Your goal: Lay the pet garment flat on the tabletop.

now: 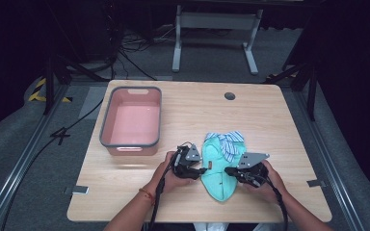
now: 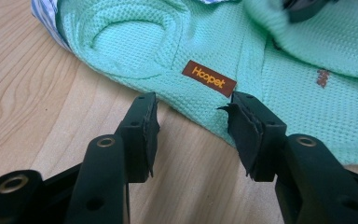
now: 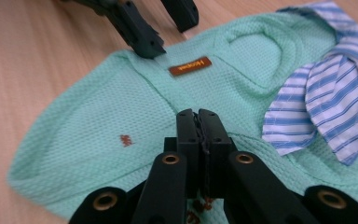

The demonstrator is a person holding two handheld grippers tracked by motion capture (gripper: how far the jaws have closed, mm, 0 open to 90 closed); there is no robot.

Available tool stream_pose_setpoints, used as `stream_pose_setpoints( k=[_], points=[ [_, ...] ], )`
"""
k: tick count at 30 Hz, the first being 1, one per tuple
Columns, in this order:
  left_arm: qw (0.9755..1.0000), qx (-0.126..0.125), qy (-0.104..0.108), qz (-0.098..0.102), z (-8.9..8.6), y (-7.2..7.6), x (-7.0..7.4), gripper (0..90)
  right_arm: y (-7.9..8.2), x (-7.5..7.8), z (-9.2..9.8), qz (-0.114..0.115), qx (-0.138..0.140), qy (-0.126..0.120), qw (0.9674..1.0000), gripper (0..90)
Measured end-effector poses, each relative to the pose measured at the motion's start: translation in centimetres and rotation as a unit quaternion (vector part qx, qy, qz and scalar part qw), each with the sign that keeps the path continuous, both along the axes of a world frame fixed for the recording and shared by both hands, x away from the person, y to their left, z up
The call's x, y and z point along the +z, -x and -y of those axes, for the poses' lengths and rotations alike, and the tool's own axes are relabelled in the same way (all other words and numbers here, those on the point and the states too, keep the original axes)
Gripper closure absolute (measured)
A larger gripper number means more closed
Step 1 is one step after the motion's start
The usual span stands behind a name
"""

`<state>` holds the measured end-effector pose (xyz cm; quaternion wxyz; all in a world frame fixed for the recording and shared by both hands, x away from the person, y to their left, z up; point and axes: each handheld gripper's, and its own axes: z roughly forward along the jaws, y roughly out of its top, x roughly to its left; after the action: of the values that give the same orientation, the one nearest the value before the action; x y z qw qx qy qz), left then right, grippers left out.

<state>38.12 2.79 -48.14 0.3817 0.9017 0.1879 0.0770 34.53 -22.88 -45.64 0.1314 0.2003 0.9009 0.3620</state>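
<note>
The green garment [image 2: 279, 84] lies just ahead of the open left claw [image 2: 191, 128] (label between its jaws); the right claw [image 3: 199, 122] looks closed on its fabric.

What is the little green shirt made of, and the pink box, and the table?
The green shirt looks like soft knitted fabric: tiny waffle bumps cover it. Its striped collar looks like thinner, smooth woven cloth. The pink box is probably plastic, with smooth walls, a slight shine and a grey rim. The table looks like pale wood with grain lines, though it may be a printed laminate.
</note>
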Motion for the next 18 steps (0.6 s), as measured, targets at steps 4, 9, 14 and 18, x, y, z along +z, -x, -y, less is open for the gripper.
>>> stream_pose_setpoints(
  k=[4,9,14,18],
  points=[
    [1.0,0.0,0.0,0.0,0.0,0.0,0.0,53.1,0.7,1.2,0.7,0.008,0.009,-0.012,0.9999,88.8],
    [1.0,0.002,0.001,-0.003,0.0,0.0,0.0,53.1,1.8,2.1,2.2,0.01,0.019,-0.024,0.9995,88.7],
    [1.0,0.002,0.001,-0.003,0.0,0.0,0.0,52.9,3.1,2.1,4.1,0.009,0.019,-0.026,0.9994,88.7],
    [1.0,0.002,0.001,-0.004,0.0,0.0,0.0,52.9,3.9,2.0,5.3,0.008,0.016,-0.026,0.9995,88.8]
  ],
)
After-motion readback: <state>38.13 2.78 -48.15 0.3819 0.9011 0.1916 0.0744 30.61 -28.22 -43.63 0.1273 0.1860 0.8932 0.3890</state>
